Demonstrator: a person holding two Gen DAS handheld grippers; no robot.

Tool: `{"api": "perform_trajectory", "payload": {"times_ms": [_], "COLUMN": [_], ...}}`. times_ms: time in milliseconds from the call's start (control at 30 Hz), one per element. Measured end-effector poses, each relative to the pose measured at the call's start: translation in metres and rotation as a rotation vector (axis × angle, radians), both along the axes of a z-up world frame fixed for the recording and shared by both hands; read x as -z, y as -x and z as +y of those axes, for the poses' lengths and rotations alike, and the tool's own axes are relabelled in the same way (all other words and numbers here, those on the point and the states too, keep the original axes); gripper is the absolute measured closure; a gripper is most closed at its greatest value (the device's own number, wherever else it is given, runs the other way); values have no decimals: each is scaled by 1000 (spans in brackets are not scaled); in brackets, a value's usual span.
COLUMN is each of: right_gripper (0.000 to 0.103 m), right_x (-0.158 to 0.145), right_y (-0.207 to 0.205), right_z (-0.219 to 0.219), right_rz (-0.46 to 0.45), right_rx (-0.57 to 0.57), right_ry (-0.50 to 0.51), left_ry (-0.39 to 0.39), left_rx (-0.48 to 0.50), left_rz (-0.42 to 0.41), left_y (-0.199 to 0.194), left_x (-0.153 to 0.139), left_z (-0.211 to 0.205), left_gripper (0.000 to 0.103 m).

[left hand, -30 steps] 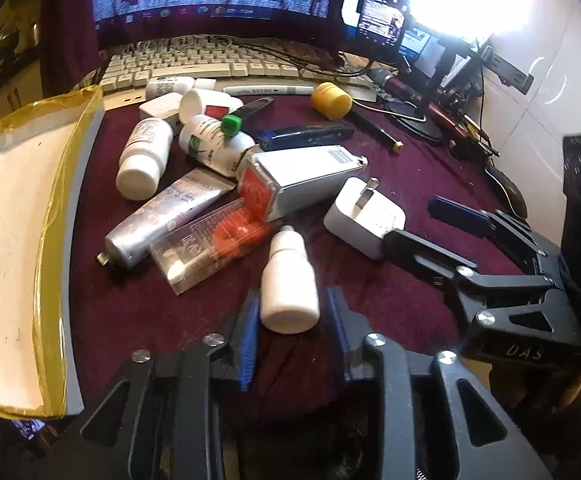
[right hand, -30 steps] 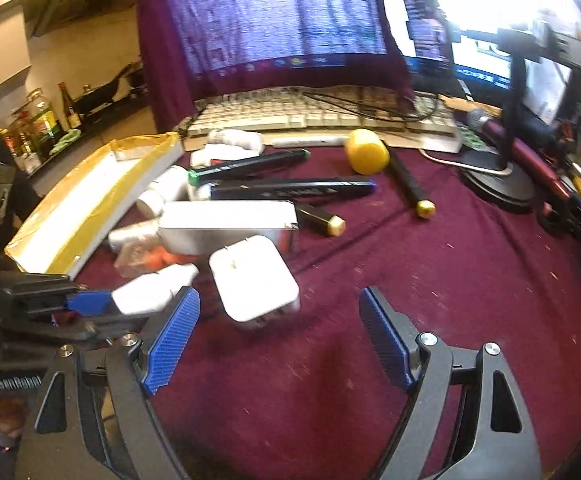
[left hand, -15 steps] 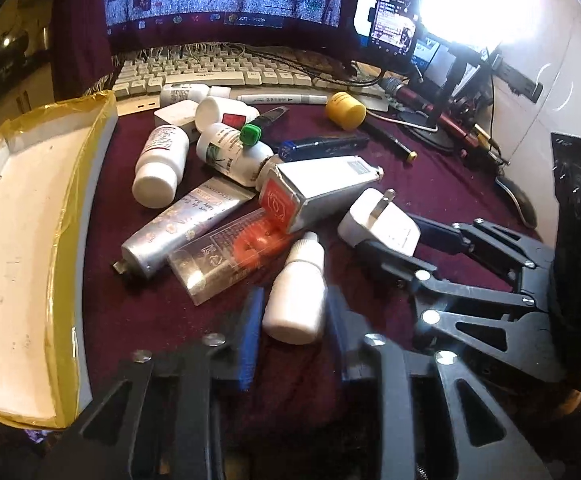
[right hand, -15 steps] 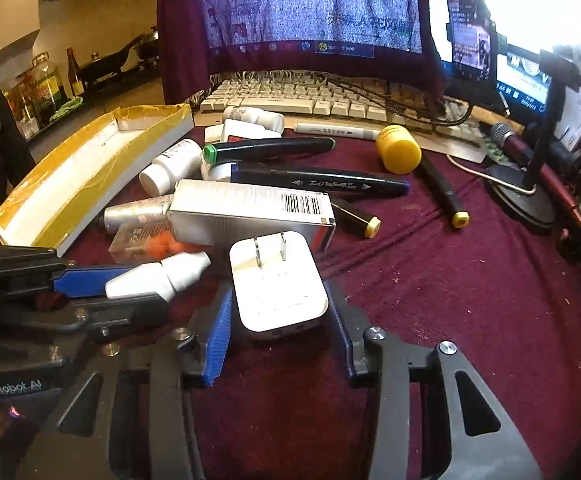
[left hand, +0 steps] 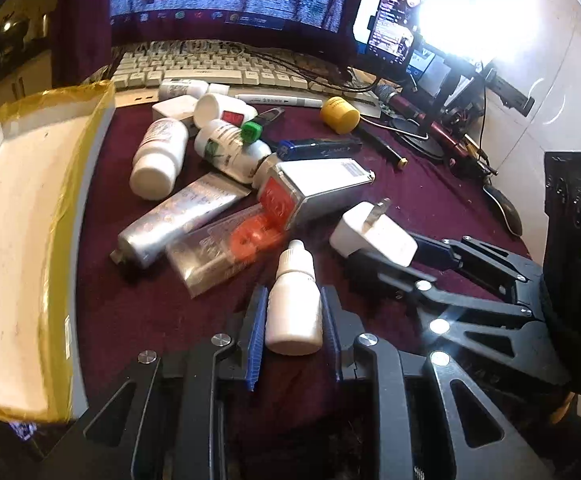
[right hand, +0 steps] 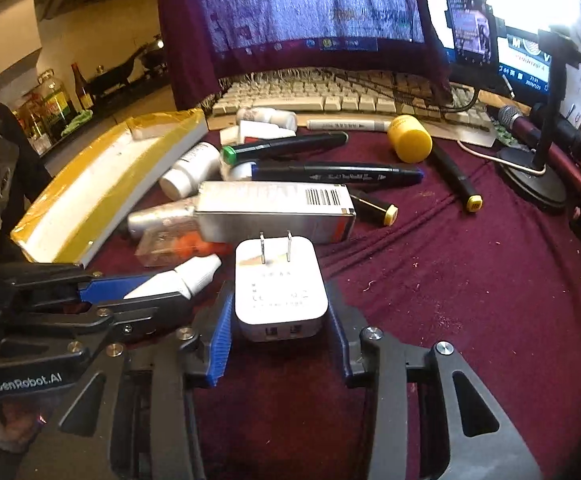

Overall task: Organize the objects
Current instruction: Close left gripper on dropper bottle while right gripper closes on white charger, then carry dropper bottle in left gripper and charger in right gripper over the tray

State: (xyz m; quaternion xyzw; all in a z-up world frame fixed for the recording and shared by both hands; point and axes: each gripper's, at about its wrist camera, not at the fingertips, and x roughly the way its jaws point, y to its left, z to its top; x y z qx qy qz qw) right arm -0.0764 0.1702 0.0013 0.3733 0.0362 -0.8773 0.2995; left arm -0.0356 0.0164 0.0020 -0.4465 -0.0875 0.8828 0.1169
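My left gripper (left hand: 294,300) is shut on a small white dropper bottle (left hand: 295,304), its cap pointing away from me; the bottle also shows in the right wrist view (right hand: 178,280). My right gripper (right hand: 280,308) is shut on a white plug charger (right hand: 278,284), prongs up; the charger also shows in the left wrist view (left hand: 372,232). Both are held just above the maroon cloth. A yellow-taped white tray (left hand: 22,208) lies at the left, also in the right wrist view (right hand: 102,184).
A pile lies ahead: silver tube (left hand: 178,216), silver box with red end (left hand: 314,192), clear packet with orange discs (left hand: 226,244), white pill bottles (left hand: 158,156), markers (right hand: 330,172), yellow cap (right hand: 410,138). Keyboard (right hand: 342,98), monitor and mic stand (right hand: 538,176) stand behind.
My right gripper closed on the plug charger. Both grippers pulled back slightly from the pile, the left keeping the dropper bottle.
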Motion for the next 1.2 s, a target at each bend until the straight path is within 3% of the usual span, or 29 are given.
{"api": "perform_trajectory", "payload": {"times_ms": [300, 633, 933, 1200], "right_gripper": [64, 64, 64, 64], "right_x": [-18, -35, -34, -30], "right_y": [-7, 0, 5, -11], "right_z": [-23, -97, -171, -216], "right_rz": [3, 10, -17, -21], "right_rx": [-78, -274, -402, -468], "right_ry": [59, 86, 6, -151], "left_ry": [-148, -165, -214, -170], "left_rx": [-70, -265, -423, -525], "left_rz": [6, 40, 14, 20], "left_y": [-18, -24, -25, -36], "left_x": [-23, -37, -19, -16], "left_z": [-44, -121, -177, -208], "left_gripper": [81, 81, 81, 81]}}
